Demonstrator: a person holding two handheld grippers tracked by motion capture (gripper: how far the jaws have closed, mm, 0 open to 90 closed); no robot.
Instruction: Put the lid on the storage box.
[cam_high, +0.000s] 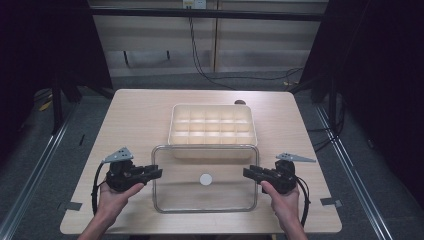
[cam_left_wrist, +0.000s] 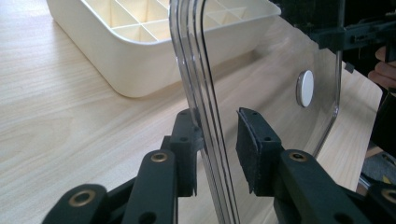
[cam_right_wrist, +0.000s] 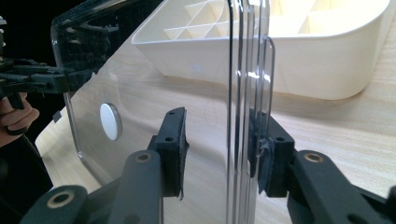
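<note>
Left gripper (cam_high: 159, 173): I see its 2 jaws straddling the left rim of the clear lid (cam_high: 205, 200); in the left gripper view 1 pad (cam_left_wrist: 189, 140) touches the rim (cam_left_wrist: 205, 116) while the other stands just off it, so not clamped. Right gripper (cam_high: 247, 172): same picture at the lid's right rim (cam_right_wrist: 247, 93), 1 pad (cam_right_wrist: 259, 140) against it, the other pad (cam_right_wrist: 177, 149) apart with a gap, jaws spread. Lid lies between both grippers on the near half of the wooden table (cam_high: 135, 115), a white round knob (cam_high: 206, 179) at its middle. Its far edge sits at the cream divided tray (cam_high: 212, 146), which rests mid-table behind it, compartments showing nothing inside.
</note>
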